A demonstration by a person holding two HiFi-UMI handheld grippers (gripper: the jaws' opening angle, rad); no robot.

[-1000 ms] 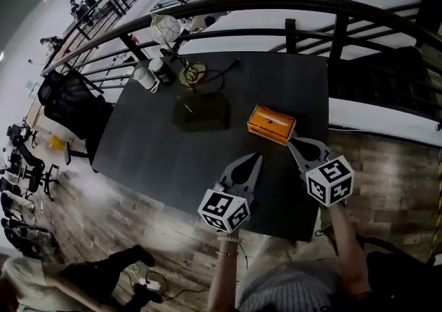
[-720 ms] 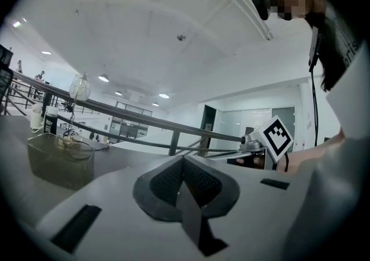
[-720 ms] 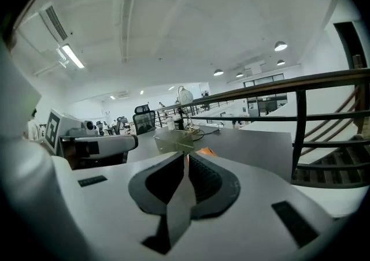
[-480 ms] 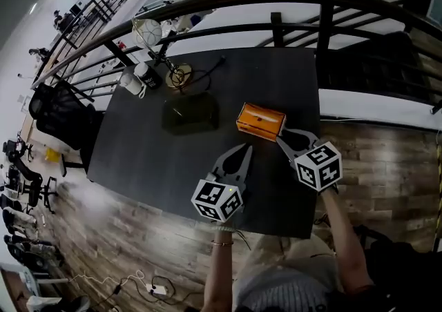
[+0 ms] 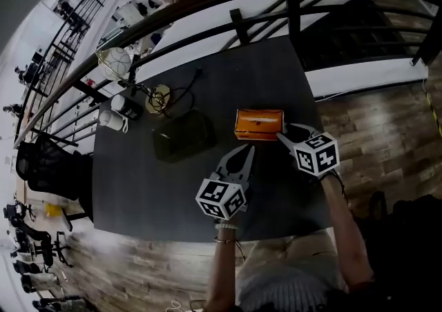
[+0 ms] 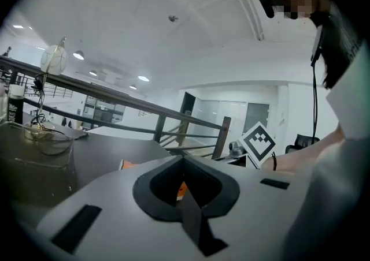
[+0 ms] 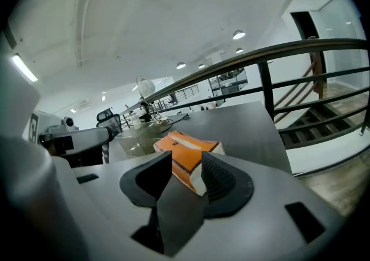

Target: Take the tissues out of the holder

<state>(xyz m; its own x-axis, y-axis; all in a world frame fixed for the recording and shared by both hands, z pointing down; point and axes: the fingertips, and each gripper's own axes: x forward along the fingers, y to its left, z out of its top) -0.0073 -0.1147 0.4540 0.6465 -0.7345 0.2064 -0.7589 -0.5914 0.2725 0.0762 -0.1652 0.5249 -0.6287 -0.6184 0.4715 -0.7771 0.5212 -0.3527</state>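
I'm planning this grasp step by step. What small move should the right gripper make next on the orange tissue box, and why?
Probably ease the right gripper forward a little, then close. Its fingers are opening, and the near corner of the orange tissue box sits between them, not pressed. The left gripper is shut, short of the box.

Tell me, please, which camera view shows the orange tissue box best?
The head view: the orange tissue box lies whole on the dark table, its top slot visible. The right gripper view is closer, but the right gripper's opening jaws straddle and hide its near corner. The left gripper view shows only orange slivers.
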